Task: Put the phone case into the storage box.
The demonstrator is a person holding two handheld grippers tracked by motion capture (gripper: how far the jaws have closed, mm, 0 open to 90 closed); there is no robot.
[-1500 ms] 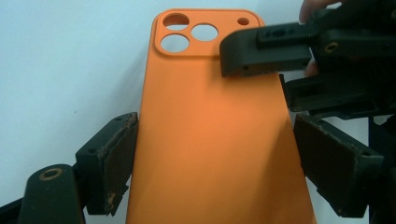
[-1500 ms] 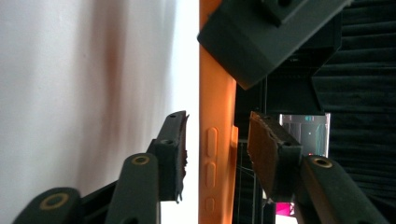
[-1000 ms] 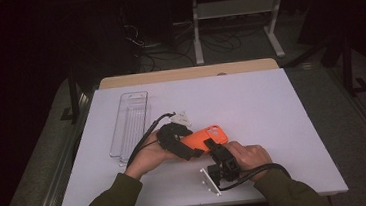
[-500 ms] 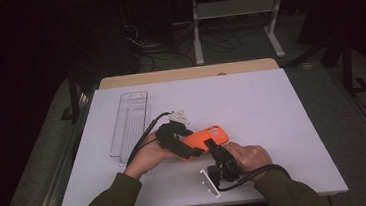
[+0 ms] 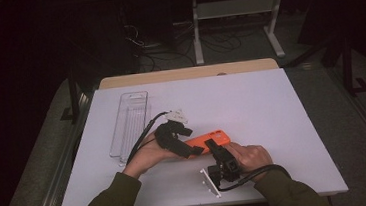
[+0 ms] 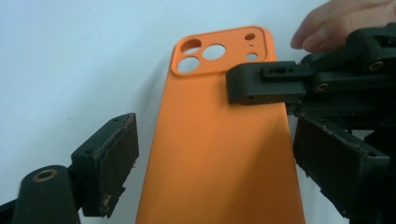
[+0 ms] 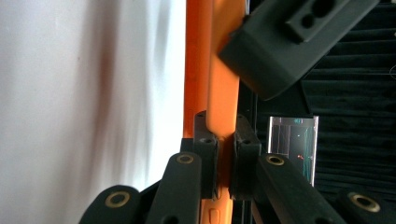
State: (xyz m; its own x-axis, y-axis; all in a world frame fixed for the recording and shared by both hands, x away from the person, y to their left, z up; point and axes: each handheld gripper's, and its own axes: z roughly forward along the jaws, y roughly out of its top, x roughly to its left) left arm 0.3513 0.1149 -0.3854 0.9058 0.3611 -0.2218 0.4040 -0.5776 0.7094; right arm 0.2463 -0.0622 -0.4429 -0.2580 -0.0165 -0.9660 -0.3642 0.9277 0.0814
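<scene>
An orange phone case [image 5: 213, 140] lies flat on the white table [image 5: 261, 101], camera cutouts toward the right. My right gripper [image 5: 217, 150] comes from the near side and is shut on the case's long edge; in the right gripper view its pads [image 7: 208, 140] pinch the orange rim [image 7: 219, 88]. My left gripper [image 5: 195, 149] straddles the case from the left. In the left gripper view the case [image 6: 205, 112] runs up between its jaws [image 6: 215, 133], with table showing beside the left pad [image 6: 116, 163]. Those jaws have just been opening a little.
A clear plastic tray [image 5: 130, 120] lies lengthwise at the table's left, also seen in the right gripper view [image 7: 293, 144]. A wooden board [image 5: 188, 74] edges the far side. Dark floor, cables and a stand [image 5: 233, 8] lie beyond.
The left gripper's grey plate and cable have shifted slightly toward the table's far side. Both hands and the orange case stay in the same place.
</scene>
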